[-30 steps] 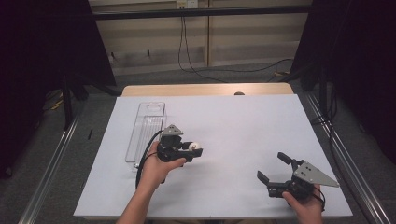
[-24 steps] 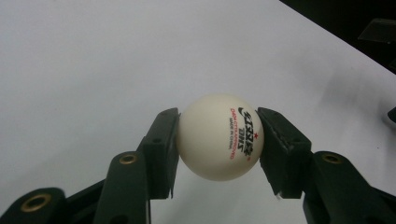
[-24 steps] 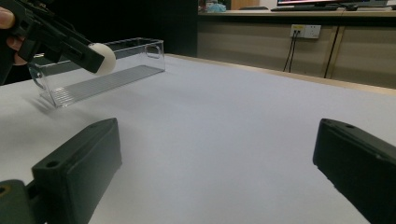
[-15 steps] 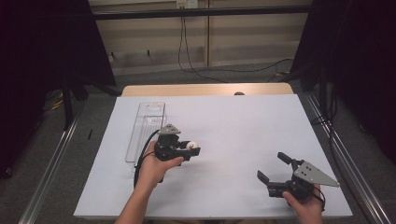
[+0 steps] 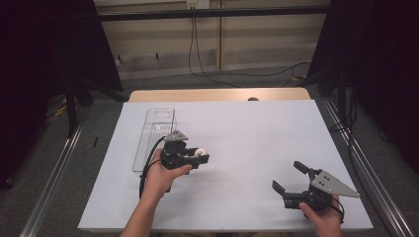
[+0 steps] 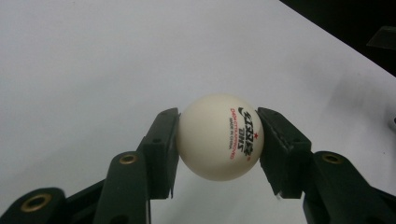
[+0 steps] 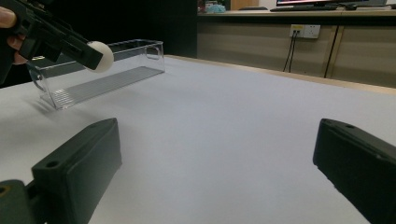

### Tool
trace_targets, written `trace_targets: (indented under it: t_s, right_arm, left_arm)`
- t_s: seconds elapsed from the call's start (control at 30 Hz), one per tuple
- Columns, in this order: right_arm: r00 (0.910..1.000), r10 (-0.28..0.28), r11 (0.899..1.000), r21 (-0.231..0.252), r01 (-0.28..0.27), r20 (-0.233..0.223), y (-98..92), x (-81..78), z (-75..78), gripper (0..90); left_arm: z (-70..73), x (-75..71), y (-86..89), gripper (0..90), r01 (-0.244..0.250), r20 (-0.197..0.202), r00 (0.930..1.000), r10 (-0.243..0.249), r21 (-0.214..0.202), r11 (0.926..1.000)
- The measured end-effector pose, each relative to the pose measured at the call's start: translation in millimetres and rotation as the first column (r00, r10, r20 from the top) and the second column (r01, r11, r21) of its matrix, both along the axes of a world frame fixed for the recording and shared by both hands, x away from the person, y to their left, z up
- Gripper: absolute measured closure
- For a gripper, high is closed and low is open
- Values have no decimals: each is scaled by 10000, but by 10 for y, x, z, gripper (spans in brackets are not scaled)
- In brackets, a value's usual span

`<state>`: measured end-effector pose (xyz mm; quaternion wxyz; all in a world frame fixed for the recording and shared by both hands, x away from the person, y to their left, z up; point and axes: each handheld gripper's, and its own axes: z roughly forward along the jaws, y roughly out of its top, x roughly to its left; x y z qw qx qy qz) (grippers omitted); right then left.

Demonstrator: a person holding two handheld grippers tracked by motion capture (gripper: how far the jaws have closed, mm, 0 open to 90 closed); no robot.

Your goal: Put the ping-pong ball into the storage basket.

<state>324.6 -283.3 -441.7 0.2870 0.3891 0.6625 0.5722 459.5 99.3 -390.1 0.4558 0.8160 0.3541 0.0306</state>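
So you have the small white table-tennis ball with red print (image 6: 220, 137) clamped in your left gripper (image 5: 200, 157), lifted over the white table sheet (image 5: 247, 133). The pick is done; I judge placing remains, probably into the clear, long plastic tray (image 5: 154, 129) at ten o'clock from the ball, just beside your hand. Your right gripper (image 5: 290, 177) rests with jaws wide apart, empty, at four o'clock, near the sheet's front edge. Between them the sheet is free.
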Motion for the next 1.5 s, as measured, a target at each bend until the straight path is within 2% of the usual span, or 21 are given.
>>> trace_targets:
  t_s: [0.1,0.13,0.2,0.47,0.5,0.6,0.7,0.8,0.9,1.2,1.23,1.27,1.5]
  right_arm:
    - [10000,-26,10000,4,26,14,0,3,0,8]
    - [10000,-17,10000,27,17,-21,3,4,0,8]
    - [10000,-15,10000,-10,15,7,2,5,0,8]
    - [10000,-6,10000,-15,6,-2,2,5,-1,9]
    - [10000,-17,10000,13,17,7,5,5,-2,9]
    - [10000,-1,10000,6,1,23,4,2,2,8]
    - [10000,-18,10000,1,18,12,6,5,-1,9]
    - [10000,-11,10000,12,11,15,6,5,0,9]
    - [10000,-13,10000,10,13,13,5,5,-1,9]
    - [10000,-12,10000,-1,12,-18,5,7,-1,9]
    - [10000,4,10000,4,-4,-24,5,6,0,9]
    - [10000,-11,10000,18,11,3,6,6,0,9]
    - [10000,-23,9999,118,23,-17,3,1,6,9]
  left_arm:
    - [-3,5,5,510,-9,-30,10000,9,34,10000]
    - [-13,3,-3,510,-82,22,10000,82,-91,9999]
    - [-9,12,10,510,35,-8,10000,-34,58,10000]
    - [5,15,27,510,-73,-18,10000,73,-12,10000]
    - [12,16,37,510,-67,-35,10000,67,89,9999]
    - [14,16,47,510,-155,-36,9999,155,-133,9998]
    - [31,24,76,510,-180,0,9998,180,-59,9998]
    - [38,28,94,510,-305,9,9995,305,-152,9994]
    - [49,25,106,510,-300,70,9995,300,40,9995]
    - [73,26,142,510,-396,117,9991,397,-137,9991]
    - [81,27,154,510,-382,84,9992,382,-24,9993]
    - [76,30,158,510,-422,102,9990,424,-155,9990]
    - [74,42,194,510,-564,18,9984,564,-84,9984]
